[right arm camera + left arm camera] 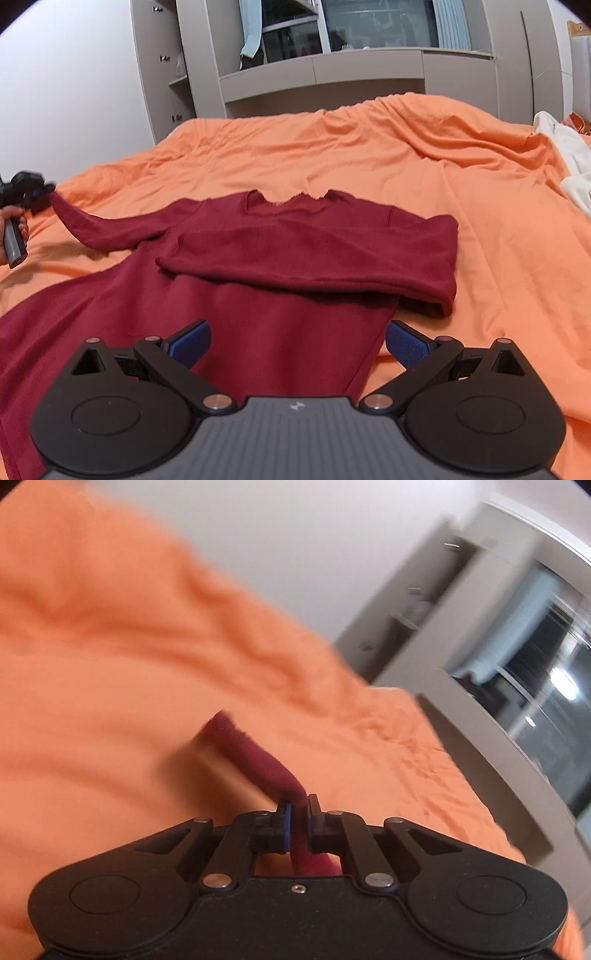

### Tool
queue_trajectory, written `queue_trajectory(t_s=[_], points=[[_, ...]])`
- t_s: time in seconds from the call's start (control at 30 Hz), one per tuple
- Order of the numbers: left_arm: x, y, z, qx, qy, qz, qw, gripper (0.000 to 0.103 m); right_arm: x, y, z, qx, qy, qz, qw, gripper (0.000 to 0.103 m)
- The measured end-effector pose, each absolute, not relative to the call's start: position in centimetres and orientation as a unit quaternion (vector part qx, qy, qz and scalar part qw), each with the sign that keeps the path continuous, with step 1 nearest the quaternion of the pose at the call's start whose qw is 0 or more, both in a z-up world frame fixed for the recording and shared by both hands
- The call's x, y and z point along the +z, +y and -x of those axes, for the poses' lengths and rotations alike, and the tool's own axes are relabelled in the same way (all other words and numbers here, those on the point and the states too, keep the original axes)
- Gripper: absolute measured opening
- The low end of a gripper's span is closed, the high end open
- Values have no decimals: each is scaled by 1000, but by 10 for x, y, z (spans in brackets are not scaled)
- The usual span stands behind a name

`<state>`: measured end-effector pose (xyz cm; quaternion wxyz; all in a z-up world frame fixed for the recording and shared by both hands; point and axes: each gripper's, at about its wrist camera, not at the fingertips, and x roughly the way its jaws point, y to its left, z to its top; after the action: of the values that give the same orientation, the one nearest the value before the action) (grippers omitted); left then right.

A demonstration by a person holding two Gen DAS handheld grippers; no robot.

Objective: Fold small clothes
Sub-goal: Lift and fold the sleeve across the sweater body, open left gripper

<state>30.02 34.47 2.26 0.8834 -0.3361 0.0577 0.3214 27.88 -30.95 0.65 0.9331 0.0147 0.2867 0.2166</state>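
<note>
**Left gripper pinches a sleeve of the red top; right gripper hangs released over its hem**

A bed under an orange sheet (pixel 369 147) fills the room's middle, with grey cupboards (pixel 332 74) and a dark window behind it at 12 o'clock in the right wrist view. A white cloth (pixel 565 158) lies at the sheet's edge near 2 o'clock.

The red top (pixel 280 258) lies spread on the sheet, neck toward the cupboards, body running down toward the camera. One sleeve (pixel 314 273) is folded across the chest, its cuff ending near the top's middle-left. The other sleeve (pixel 99 229) stretches out toward 9 o'clock and rises off the sheet.

The left gripper (pixel 44 188), held in a hand (pixel 14 221) at the frame's edge, is clamped on the end of that raised sleeve. In the left wrist view, which is blurred, the left gripper (pixel 298 808) has its fingers nearly together with the sleeve (pixel 255 753) pinched between them, the fabric trailing away toward 11 o'clock over the sheet (pixel 110 664).

The right gripper (pixel 297 343) is spread wide, nothing between its blue pads (pixel 406 345). It hovers above the top's lower body, the right pad just past the fabric's edge.
</note>
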Motion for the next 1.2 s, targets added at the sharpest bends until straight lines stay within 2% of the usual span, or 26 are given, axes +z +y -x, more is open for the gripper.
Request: queue_trajectory(t_s=[0.2,0.37,0.47,0.67,0.9,1.1,1.17,1.2], points=[[82,267,-328,225,41,181,957,7,14,-316,-277,210,273,-27,938,103],[105,174,-353,99,62,39,992,7,20,-322,-277,203,262,-33,943,103],[96,116,-365,5,102,-40,994,7,21,-325,-277,193,253,-25,948,103],[53,29,-375,-131,206,-127,961,8,20,-335,-282,172,254,-38,951,103],[-7,-7,-372,-182,283,-183,924,10,16,-341,-288,169,268,-57,947,103],[-13,-10,-351,-199,314,-175,912,30,13,-338,-290,173,277,-56,943,103],[-11,-8,-347,-214,323,-156,909,49,13,-335,-290,176,277,-52,943,103],[-10,-6,-345,-221,326,-145,908,54,13,-334,-290,178,277,-51,943,103]])
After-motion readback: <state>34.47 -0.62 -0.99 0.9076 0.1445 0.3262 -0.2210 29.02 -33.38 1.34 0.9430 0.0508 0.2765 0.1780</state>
